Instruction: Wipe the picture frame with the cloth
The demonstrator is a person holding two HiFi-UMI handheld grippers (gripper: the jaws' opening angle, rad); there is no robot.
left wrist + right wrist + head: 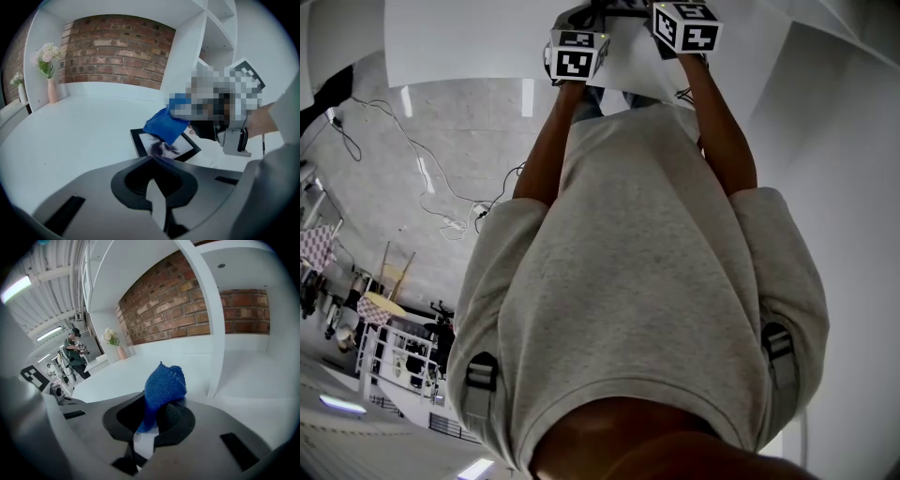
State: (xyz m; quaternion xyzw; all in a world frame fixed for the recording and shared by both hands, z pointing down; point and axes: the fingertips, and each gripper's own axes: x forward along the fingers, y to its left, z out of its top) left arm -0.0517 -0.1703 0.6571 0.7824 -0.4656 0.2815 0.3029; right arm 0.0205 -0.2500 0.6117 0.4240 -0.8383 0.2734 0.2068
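The person wears a grey short-sleeved sweatshirt [647, 281]. On it sit 2 grey straps [481, 375] with black buckles; above it, 2 black-and-white marker cubes [577, 54].

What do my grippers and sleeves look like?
The left gripper and right gripper have matte grey bodies with black jaw recesses. Each carries a white cube with black square markers. The sleeves are short and light grey.

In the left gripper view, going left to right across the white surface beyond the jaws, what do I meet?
Pale vase of flowers → pink vase of flowers → picture frame, with the blue cloth in front of it → grey sleeve.
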